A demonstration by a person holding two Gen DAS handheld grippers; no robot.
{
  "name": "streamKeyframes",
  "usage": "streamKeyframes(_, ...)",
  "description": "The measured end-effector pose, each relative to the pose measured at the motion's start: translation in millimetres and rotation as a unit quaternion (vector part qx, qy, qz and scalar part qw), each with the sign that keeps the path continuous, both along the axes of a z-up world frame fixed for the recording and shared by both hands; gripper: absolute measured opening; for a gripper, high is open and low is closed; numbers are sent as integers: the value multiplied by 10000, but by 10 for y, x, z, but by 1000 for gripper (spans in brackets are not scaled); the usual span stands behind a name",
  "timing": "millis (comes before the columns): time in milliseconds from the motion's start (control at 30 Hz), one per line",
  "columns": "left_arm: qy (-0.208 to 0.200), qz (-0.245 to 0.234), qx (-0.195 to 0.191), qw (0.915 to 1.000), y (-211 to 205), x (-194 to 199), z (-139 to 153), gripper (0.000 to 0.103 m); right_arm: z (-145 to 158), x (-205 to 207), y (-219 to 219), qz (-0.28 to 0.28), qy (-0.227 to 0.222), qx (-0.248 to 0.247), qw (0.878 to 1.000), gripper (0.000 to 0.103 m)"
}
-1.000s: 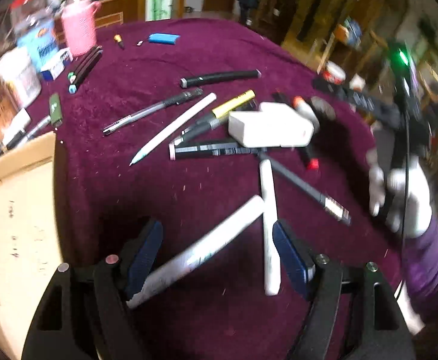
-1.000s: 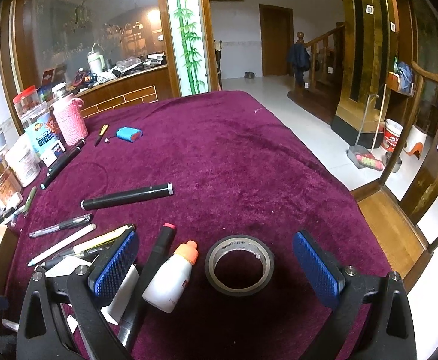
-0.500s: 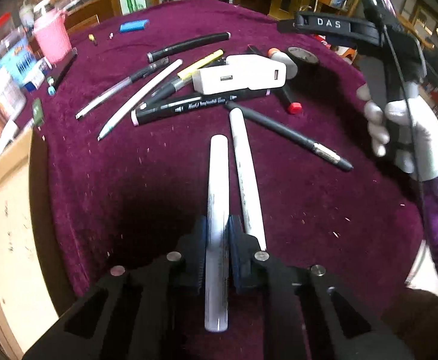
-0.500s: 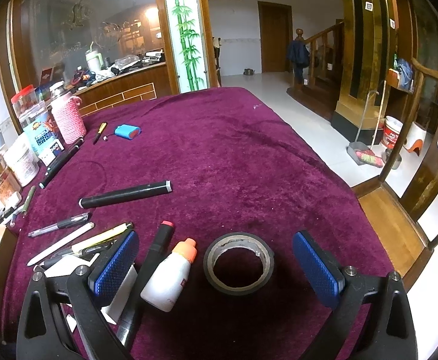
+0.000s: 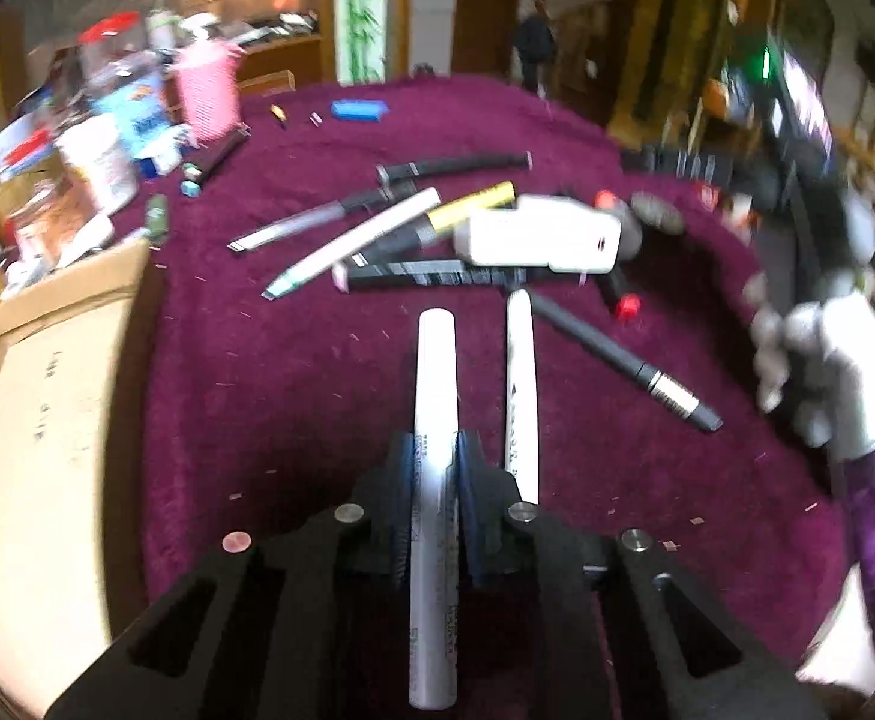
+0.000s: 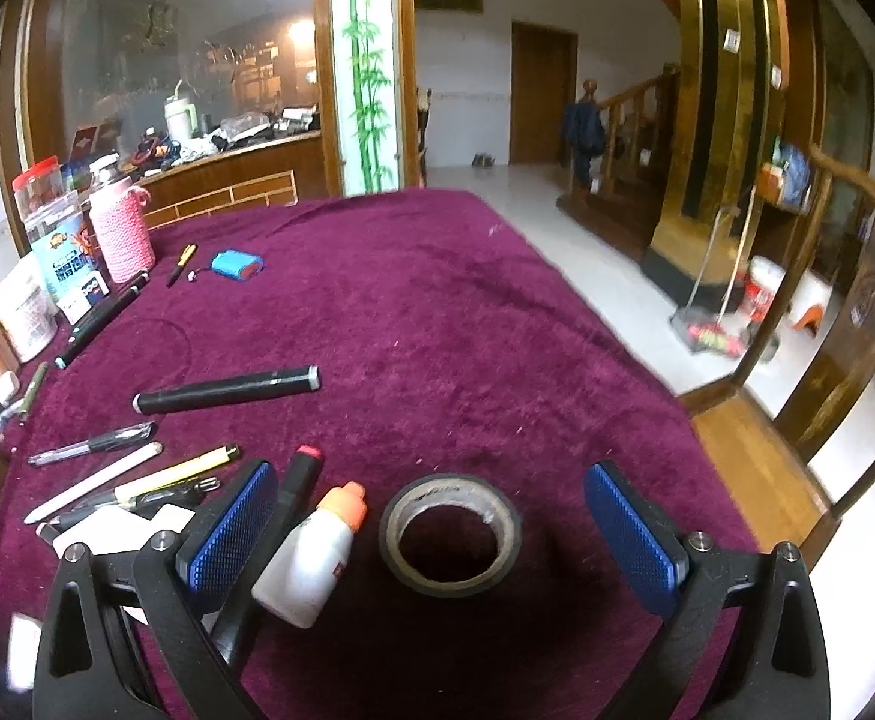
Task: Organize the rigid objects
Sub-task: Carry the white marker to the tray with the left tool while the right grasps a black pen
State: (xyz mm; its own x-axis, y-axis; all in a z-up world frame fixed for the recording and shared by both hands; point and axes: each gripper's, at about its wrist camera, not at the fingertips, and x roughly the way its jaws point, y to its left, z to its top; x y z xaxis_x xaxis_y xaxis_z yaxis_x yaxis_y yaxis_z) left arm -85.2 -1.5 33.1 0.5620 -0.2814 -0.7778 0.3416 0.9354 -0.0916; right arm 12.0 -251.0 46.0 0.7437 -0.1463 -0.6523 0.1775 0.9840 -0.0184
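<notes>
Purple velvet cloth [image 6: 449,312] covers a big table in a wood-panelled room, stairs and a tiled floor beyond. Cardboard box [image 5: 47,408] sits at the table's left edge in the left wrist view. Jars, cartons and a pink knitted bottle cover [image 6: 122,234] crowd the far left rim. Loose heap of pens and markers mid-table: a white charger block [image 5: 542,240] lies on top of a black marker [image 5: 431,274]; a long black marker [image 6: 227,391] lies apart, farther back. Black tape roll [image 6: 449,534] lies flat between the blue pads of the right gripper [image 6: 431,531], jaws spread wide, touching nothing. White glue bottle with orange cap [image 6: 311,558] lies tilted just left of the roll, beside the left pad. Left gripper [image 5: 435,462] is clamped tight on a white marker [image 5: 434,420], which points straight ahead with its tail running back between the fingers. A second white pen [image 5: 521,384] lies on the cloth just right of it, near parallel. Gloved hand [image 5: 827,360] at right, blurred.
</notes>
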Motion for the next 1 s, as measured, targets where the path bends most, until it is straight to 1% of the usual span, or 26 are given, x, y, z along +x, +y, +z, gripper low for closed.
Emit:
streamKeyframes(167,-542,273,-365,9975,254,-359,393,14,5,-5,14,24,-55,-69,10000,102)
streamKeyframes(267,-565,411,-727,9949,463,-509,491,14,5,-6,11,48,-9,-11,10000,102)
streamKeyframes(300,-573,434,-791,9943,533,-548,511,14,13,-18,26,140,170,91,9997,102)
streamKeyframes(333,-596,458,-846,9936,594,-592,520,14,34,-73,54,297,300,292,9987,102)
streamKeyframes(367,-638,494,-920,9925,672,-646,531,14,58,-138,88,445,322,451,9975,102)
streamKeyframes(400,-653,522,-973,9917,722,-669,529,14,118,-286,165,724,316,660,9947,102)
streamKeyframes(433,-657,554,-1059,9907,780,-694,525,14,156,-381,238,923,332,712,9926,102)
streamKeyframes(500,-642,589,-1219,9887,875,-719,496,14,216,-562,434,1413,421,660,9869,102)
streamKeyframes(533,-643,602,-1264,9881,907,-723,483,14,229,-650,575,1719,507,557,9822,102)
streamKeyframes(567,-634,614,-1308,9875,937,-725,466,14,220,-684,658,1882,569,505,9792,101)
streamKeyframes(600,-622,636,-1349,9869,961,-733,450,14,198,-718,780,2112,680,416,9742,97)
streamKeyframes(633,-607,658,-1400,9861,983,-737,441,14,177,-728,860,2237,756,352,9711,88)
streamKeyframes(667,-577,675,-1470,9851,1016,-743,421,14,146,-724,945,2333,835,279,9684,83)
streamKeyframes(700,-565,695,-1498,9847,1034,-773,410,14,95,-713,1013,2404,929,194,9660,74)
streamKeyframes(733,-554,721,-1516,9843,1059,-783,398,14,39,-700,1076,2454,1023,121,9639,69)
streamKeyframes(833,-520,828,-1559,9829,1154,-811,366,14,-122,-594,1191,2487,1252,-85,9604,67)
streamKeyframes(867,-513,863,-1570,9825,1179,-817,360,14,-200,-540,1215,2447,1370,-223,9596,67)
streamKeyframes(933,-504,959,-1641,9805,1252,-826,352,14,-347,-467,1212,2406,1637,-349,9561,66)
streamKeyframes(967,-505,985,-1676,9796,1279,-831,349,14,-356,-447,1168,2417,1603,-215,9568,66)
streamKeyframes(1000,-505,1017,-1708,9787,1308,-833,343,14,-375,-425,1119,2403,1675,-91,9561,65)
